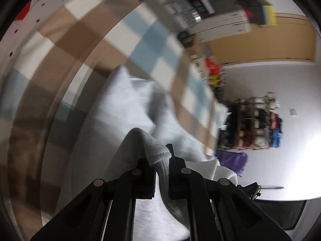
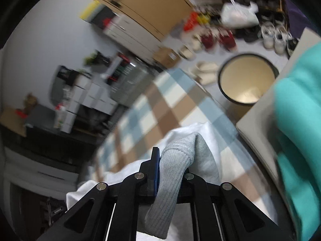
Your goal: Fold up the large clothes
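Crowding the far side of the checked blanket (image 2: 160, 118) in the right wrist view: a round cream bin (image 2: 247, 80) at upper right, shoes (image 2: 274, 34) and a white bag (image 2: 238, 15) above it, stacked white boxes (image 2: 88, 96) at left. A teal garment (image 2: 297, 120) fills the right edge, lying on a pale cushion (image 2: 258, 120), close beside the grey garment (image 2: 180, 166).

The left wrist view shows instead a cluttered rack (image 1: 254, 124) at right, a purple cloth (image 1: 232, 160) below it, and a tan cupboard front (image 1: 260, 40) up top, all badly blurred.

The grey garment (image 1: 128, 108) spreads over the blanket (image 1: 112, 44) in mid frame, its long axis running from the lower centre up towards the upper left. The left gripper (image 1: 160, 172) is clamped tight on a ribbed edge of it, fabric humped over the fingers. The right gripper (image 2: 170, 172) pinches another ribbed edge, the cloth draping down between the jaws towards the bottom of the frame.
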`<action>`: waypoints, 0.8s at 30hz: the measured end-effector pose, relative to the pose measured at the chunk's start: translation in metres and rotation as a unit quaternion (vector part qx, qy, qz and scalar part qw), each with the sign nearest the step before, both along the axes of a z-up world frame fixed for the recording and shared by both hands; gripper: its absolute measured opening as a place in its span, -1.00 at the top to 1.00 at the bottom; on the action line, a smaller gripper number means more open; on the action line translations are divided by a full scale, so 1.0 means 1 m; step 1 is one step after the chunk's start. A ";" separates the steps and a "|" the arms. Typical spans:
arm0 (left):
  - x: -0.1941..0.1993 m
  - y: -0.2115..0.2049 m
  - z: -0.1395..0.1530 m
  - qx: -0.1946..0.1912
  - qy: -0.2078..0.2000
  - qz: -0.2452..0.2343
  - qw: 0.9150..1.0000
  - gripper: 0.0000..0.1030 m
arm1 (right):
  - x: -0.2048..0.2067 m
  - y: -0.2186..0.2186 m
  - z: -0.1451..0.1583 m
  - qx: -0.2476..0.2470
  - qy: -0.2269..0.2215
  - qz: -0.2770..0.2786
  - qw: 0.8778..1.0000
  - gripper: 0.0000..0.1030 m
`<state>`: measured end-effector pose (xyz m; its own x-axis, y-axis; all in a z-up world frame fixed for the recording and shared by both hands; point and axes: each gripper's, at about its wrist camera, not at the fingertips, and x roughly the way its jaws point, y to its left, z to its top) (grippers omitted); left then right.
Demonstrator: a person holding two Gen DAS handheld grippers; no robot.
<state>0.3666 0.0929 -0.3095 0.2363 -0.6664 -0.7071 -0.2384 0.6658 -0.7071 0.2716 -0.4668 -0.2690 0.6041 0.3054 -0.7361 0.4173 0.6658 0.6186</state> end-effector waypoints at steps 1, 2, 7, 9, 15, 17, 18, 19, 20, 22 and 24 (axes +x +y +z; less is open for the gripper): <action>0.005 0.001 -0.015 -0.007 0.016 0.008 1.000 0.92 | 0.009 0.000 -0.011 0.000 0.012 0.000 1.000 0.84; 0.006 0.001 -0.024 -0.015 0.027 0.010 0.999 0.92 | 0.020 -0.001 -0.024 0.001 0.026 0.006 1.000 0.78; -0.002 0.003 -0.020 -0.027 0.010 -0.011 1.000 -0.28 | 0.036 0.003 -0.051 0.007 0.048 0.036 0.998 0.59; -0.016 0.014 0.000 -0.008 -0.034 0.008 0.999 -0.74 | 0.028 0.003 -0.046 0.012 0.025 0.050 0.998 0.38; -0.024 0.025 0.012 0.074 -0.061 -0.012 0.995 -0.74 | -0.018 0.005 0.000 -0.062 -0.062 0.084 0.993 -0.43; -0.029 0.023 0.006 0.098 -0.059 -0.031 0.993 -0.74 | -0.028 0.013 0.016 -0.117 -0.084 0.113 0.983 -0.57; -0.026 0.018 0.004 0.098 -0.052 -0.043 0.993 -0.74 | -0.032 0.018 0.021 -0.155 -0.084 0.122 0.977 -0.62; -0.027 0.018 -0.001 0.098 -0.045 -0.054 0.993 -0.74 | -0.035 0.026 0.022 -0.202 -0.074 0.133 0.968 -0.71; -0.030 0.013 -0.008 0.102 -0.036 -0.069 0.992 -0.74 | -0.030 0.033 0.018 -0.225 -0.060 0.147 0.961 -0.73; -0.032 0.001 -0.018 0.113 -0.024 -0.099 0.988 -0.74 | -0.019 0.042 0.001 -0.242 -0.016 0.181 0.953 -0.73; -0.036 -0.012 -0.024 0.135 -0.014 -0.123 0.983 -0.74 | -0.011 0.046 -0.018 -0.227 0.021 0.207 0.952 -0.70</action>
